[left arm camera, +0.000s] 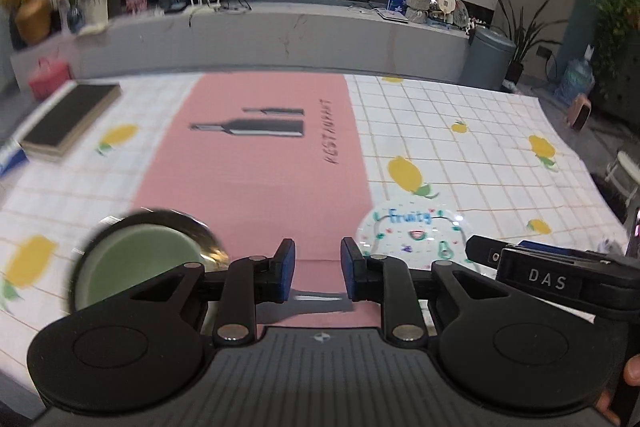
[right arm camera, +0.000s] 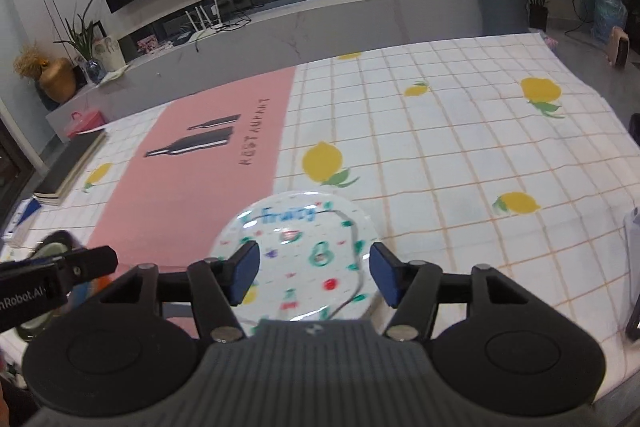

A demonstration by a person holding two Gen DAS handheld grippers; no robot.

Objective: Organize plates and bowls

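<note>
Your left gripper (left arm camera: 318, 269) and right gripper (right arm camera: 314, 273) are matte black with blue finger pads (right arm camera: 245, 277). Silver pivot screws (left arm camera: 235, 331) dot the linkages. White "DAS" lettering (left arm camera: 547, 281) marks one body.

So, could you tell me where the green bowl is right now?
The green bowl sits near the table's front edge, left of the pink mat and just left of the left gripper.

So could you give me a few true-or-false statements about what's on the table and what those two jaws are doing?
1. The right gripper has its jaws open above the Fruity plate. True.
2. The left gripper is clamped on the green bowl. False: it is open and empty, with the bowl off to its left.
3. The plate sits inside the bowl. False: they lie apart on the tablecloth.
4. A dark book lies near the table's far left. True.
</note>
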